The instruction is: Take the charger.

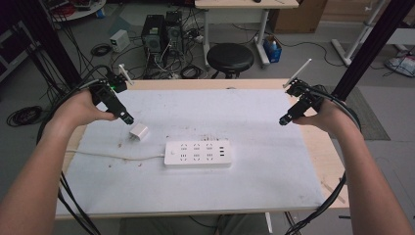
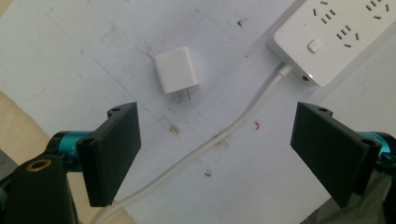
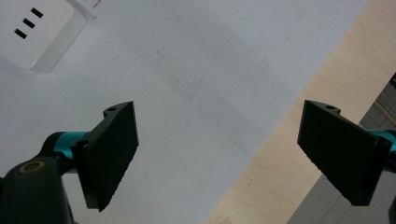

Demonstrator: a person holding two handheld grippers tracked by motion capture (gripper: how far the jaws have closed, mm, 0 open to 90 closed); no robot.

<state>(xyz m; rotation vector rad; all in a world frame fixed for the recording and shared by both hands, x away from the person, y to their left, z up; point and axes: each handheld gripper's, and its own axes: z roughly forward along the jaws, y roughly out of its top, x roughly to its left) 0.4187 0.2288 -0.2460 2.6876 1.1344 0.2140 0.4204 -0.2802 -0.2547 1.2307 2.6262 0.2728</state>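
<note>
A lab: computer towers (image 1: 163,30), tangled floor cables (image 1: 100,49), a black stool (image 1: 230,57).

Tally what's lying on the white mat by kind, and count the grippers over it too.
White plug adapter: 1
White power strip with its cord: 1
Grippers, left gripper and right gripper, both open and holding nothing: 2
Total: 4

Both forearms come in from the bottom, spread wide apart. Left gripper (image 1: 128,119) and right gripper (image 1: 283,121) both angle inward and down, jaws gaping, nothing between them. Looks like they're hovering, hard to say.
</note>
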